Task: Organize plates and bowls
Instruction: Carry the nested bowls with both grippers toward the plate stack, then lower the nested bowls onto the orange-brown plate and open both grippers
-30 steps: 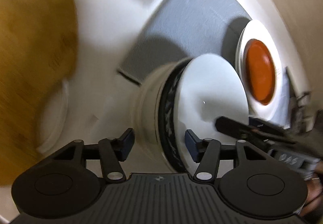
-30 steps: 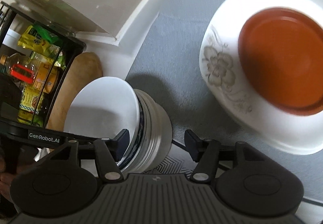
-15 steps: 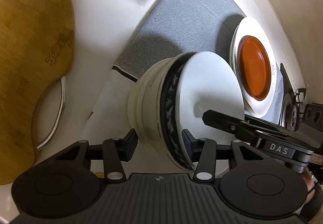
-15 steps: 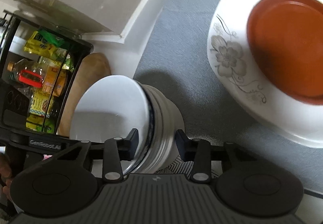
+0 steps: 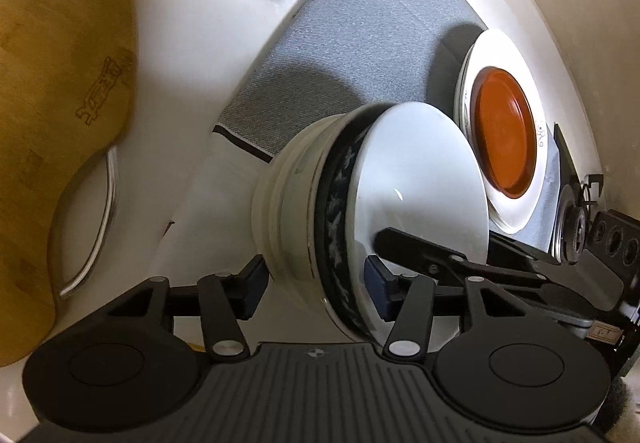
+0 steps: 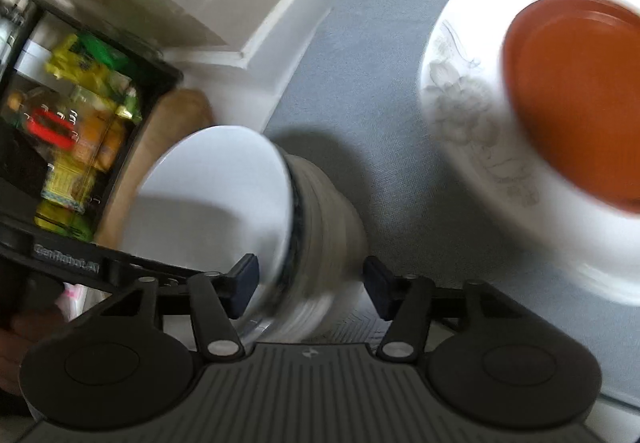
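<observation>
Jaws of the left gripper [image 5: 316,285] stand spread on either side of the stack of bowls [image 5: 360,203], one pad [image 5: 252,287] against the lowest bowl, the other at the top rim; a firm grasp cannot be confirmed. Jaws of the right gripper [image 6: 310,285] stand released, spanning the same stack [image 6: 280,227] from the opposite side. The stack sits at the edge of the grey mat [image 5: 352,43]. At 1 o'clock lies the floral plate [image 5: 508,123] bearing the orange plate [image 5: 504,135]. At 10 o'clock rests the wooden cutting board [image 5: 60,83].
</observation>
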Available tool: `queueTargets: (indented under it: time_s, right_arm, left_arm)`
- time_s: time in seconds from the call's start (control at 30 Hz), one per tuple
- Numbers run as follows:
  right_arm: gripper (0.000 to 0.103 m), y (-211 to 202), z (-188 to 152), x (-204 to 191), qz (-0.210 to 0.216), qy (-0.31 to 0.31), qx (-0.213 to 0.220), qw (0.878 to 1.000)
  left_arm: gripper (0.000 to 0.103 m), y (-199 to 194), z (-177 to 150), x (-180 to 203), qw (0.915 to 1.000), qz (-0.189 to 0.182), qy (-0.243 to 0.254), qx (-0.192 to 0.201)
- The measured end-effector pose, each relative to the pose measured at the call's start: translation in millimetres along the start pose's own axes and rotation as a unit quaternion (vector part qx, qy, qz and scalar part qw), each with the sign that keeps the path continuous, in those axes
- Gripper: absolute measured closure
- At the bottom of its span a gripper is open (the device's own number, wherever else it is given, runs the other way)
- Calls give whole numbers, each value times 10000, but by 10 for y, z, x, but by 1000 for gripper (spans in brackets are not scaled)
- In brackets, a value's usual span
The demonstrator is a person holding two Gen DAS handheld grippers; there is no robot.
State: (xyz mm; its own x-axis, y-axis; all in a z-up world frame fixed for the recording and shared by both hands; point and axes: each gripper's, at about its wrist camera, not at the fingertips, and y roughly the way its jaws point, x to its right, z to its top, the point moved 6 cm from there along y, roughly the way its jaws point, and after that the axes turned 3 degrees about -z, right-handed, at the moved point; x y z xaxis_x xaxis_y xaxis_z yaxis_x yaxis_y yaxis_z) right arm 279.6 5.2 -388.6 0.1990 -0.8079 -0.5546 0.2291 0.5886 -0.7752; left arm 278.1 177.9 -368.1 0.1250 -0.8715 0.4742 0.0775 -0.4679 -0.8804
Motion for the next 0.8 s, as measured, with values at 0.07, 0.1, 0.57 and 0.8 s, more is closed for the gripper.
queueTargets:
  time_s: [0.07,0.1,0.57,0.8]
  right_arm:
    - [46,-26,11,-4,-71,44,45,10000]
    - [55,-60,14,-1,-93,42,87,9999]
    - [66,-513,27,38,-113,284,427,9986]
    - [66,-951,199,176,-329,436,936,9941]
  left_arm:
    - [49,-26,-19,15,10000,56,21,-1]
    - [49,-38,-34,42,9999,91,68,-4]
    - [49,-173,-67,459,9985,268,477,-8]
    - [50,-232,105,938,9949,137,989,136]
